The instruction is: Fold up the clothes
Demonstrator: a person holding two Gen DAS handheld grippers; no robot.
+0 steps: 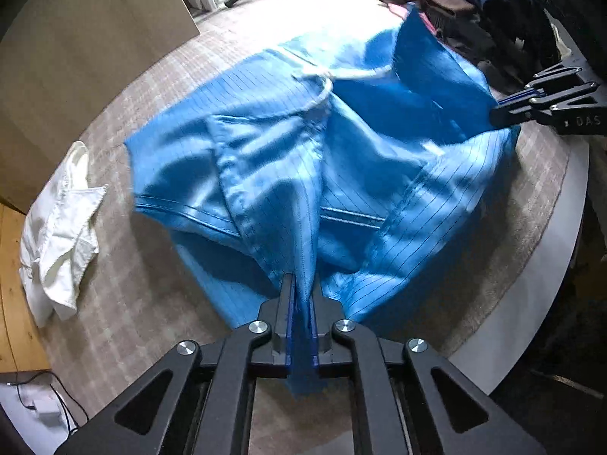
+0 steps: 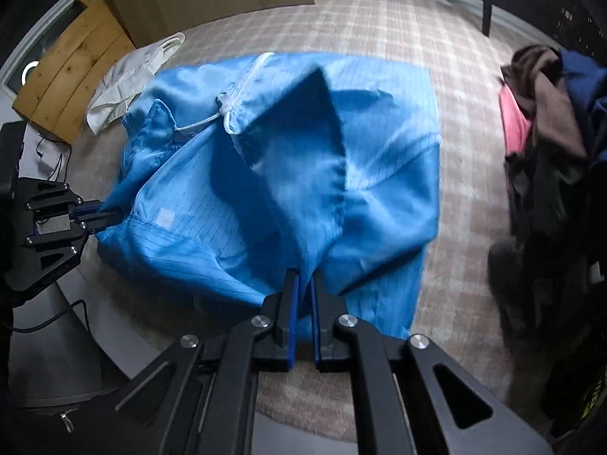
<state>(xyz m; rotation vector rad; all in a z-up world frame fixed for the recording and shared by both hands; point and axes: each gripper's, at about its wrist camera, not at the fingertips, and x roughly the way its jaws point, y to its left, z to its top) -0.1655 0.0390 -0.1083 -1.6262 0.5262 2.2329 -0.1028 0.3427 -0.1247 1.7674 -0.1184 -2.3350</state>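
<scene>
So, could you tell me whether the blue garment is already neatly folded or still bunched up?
Still bunched: the blue garment lies rumpled with loose creases, pinched by the left gripper and right gripper.

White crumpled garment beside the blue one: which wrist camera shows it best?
The left wrist view: the white crumpled garment lies large and wholly visible on the carpet, clear of the blue striped garment. The right wrist view shows it small and far off, partly hidden behind the blue fabric.

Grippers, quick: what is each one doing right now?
Left gripper: closed on the blue garment.
Right gripper: closed on the same blue garment.
</scene>
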